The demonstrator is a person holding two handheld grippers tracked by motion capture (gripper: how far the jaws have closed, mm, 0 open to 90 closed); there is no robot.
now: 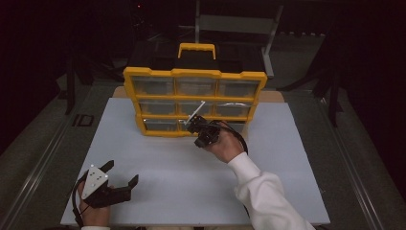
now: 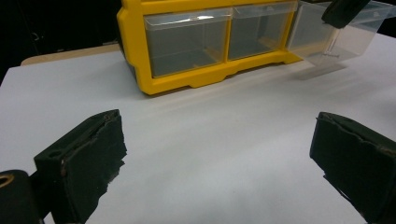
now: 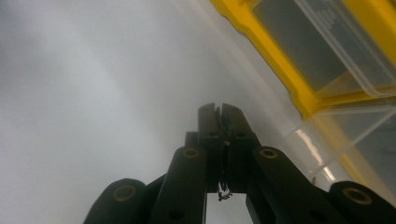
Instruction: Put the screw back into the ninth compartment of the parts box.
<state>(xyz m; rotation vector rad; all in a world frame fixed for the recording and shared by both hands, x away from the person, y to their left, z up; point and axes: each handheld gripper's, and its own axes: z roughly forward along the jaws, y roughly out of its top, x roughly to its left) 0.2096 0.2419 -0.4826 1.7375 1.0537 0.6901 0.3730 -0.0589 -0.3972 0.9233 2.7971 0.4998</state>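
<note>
- Clear plastic drawer (image 2: 336,37), a small box-shaped bin with thin see-through walls, hangs tilted in front of the bottom row of the yellow plastic organiser cabinet (image 2: 135,46). It is out of its slot and off the white table (image 2: 196,112), with its shadow lying below it.
- We judge it very light and fairly stiff. The walls are thin enough to flex or crack under a hard squeeze, and the smooth plastic looks slippery.
- The right gripper (image 2: 345,11) has its tongs pressed together. In the left gripper view it sits on the drawer's upper rim, so we read it as pinching that thin wall (the right gripper view shows the two black jaws almost meeting, with clear plastic just beside them).
- A pinch on one wall lets the drawer swing. We would rather hold it at the thicker front lip, or support it from below with the other tool.
- The left gripper (image 1: 122,171) rests near the table's near edge, well apart from the cabinet. Its tongs are spread wide with nothing between them.
- As for contents, the held drawer looks empty to us.
- The other clear drawers (image 2: 187,42) seated in the cabinet show bare floors where we can see in. In the high view the upper rows are too dim to be sure.
- The cabinet stands upright at the table's far side, with its yellow handle (image 1: 197,49) on top.
</note>
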